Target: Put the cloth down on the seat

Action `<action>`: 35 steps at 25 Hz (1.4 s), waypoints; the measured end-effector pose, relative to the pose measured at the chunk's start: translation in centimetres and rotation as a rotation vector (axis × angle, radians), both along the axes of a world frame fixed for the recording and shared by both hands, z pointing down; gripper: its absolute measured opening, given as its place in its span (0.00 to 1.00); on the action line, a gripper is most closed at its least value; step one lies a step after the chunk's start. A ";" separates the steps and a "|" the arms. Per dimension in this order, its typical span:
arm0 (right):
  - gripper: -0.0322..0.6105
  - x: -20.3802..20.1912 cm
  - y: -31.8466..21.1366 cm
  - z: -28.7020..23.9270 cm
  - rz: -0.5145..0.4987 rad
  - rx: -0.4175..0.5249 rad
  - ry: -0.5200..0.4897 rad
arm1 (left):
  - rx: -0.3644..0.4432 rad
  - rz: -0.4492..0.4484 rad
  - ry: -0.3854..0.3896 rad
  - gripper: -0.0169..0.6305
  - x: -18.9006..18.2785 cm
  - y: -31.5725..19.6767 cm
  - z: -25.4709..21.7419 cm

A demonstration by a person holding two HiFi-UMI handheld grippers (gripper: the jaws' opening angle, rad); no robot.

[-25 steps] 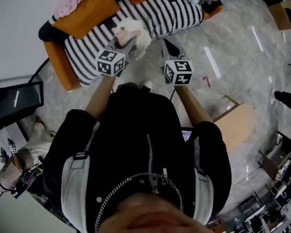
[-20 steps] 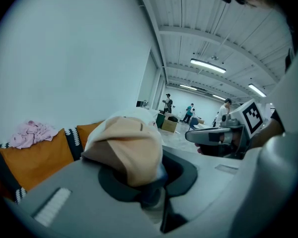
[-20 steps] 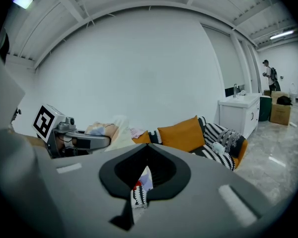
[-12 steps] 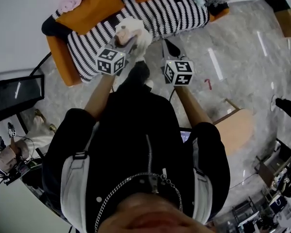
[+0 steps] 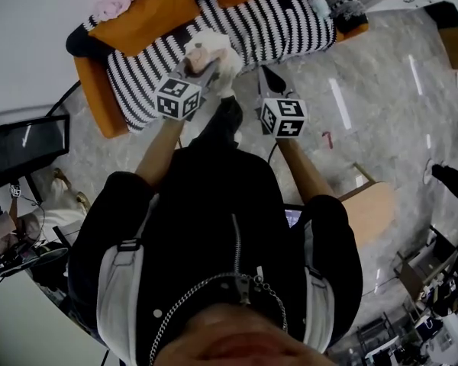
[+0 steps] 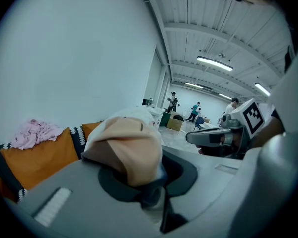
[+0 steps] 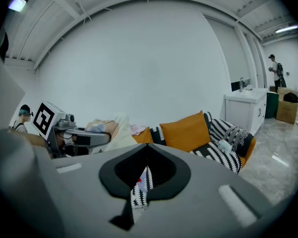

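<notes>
**Soft cloth pinched over the striped seat**

The cloth (image 5: 214,50) is a soft, wrinkled bundle, cream and beige. The left gripper (image 5: 204,65) pinches it over the front edge of the sofa (image 5: 278,23), which is orange with a black-and-white striped knitted seat. The right gripper (image 5: 265,73) is empty, its jaws nearly together. The cloth covers the left jaw tips. Whether it touches the seat, I cannot tell.

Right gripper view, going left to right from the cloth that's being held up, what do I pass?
cream cloth → pink cloth → orange cushion → small pale toy → white cabinet → standing person
</notes>
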State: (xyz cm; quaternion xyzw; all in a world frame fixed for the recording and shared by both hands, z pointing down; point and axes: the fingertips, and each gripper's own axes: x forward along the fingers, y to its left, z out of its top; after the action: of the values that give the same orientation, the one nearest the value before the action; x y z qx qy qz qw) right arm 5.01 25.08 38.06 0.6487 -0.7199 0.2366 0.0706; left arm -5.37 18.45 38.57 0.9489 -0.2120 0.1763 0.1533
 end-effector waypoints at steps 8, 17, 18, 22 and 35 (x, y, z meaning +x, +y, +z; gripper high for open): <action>0.05 0.9 -3.7 0.7 -0.031 -0.021 0.007 | -0.029 -0.025 0.007 0.12 1.0 -2.7 1.4; 0.05 2.4 -10.1 0.3 -0.083 -0.051 0.035 | -0.031 -0.054 0.017 0.12 2.8 -8.2 0.9; 0.05 2.3 -11.0 0.3 -0.092 -0.054 0.038 | -0.032 -0.060 0.018 0.12 2.6 -9.0 1.0; 0.05 2.8 -15.6 0.3 -0.117 -0.063 0.048 | -0.050 -0.081 0.015 0.12 2.9 -13.2 1.9; 0.05 1.8 -22.5 0.5 -0.124 -0.101 0.042 | -0.100 -0.088 -0.014 0.12 1.6 -19.3 3.9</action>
State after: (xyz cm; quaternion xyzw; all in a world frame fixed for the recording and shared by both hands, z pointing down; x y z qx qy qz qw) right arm 6.76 2.59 38.54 0.6032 -0.7443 0.2542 0.1328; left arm -3.73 -0.88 42.47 0.9286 -0.2456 0.1865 0.2065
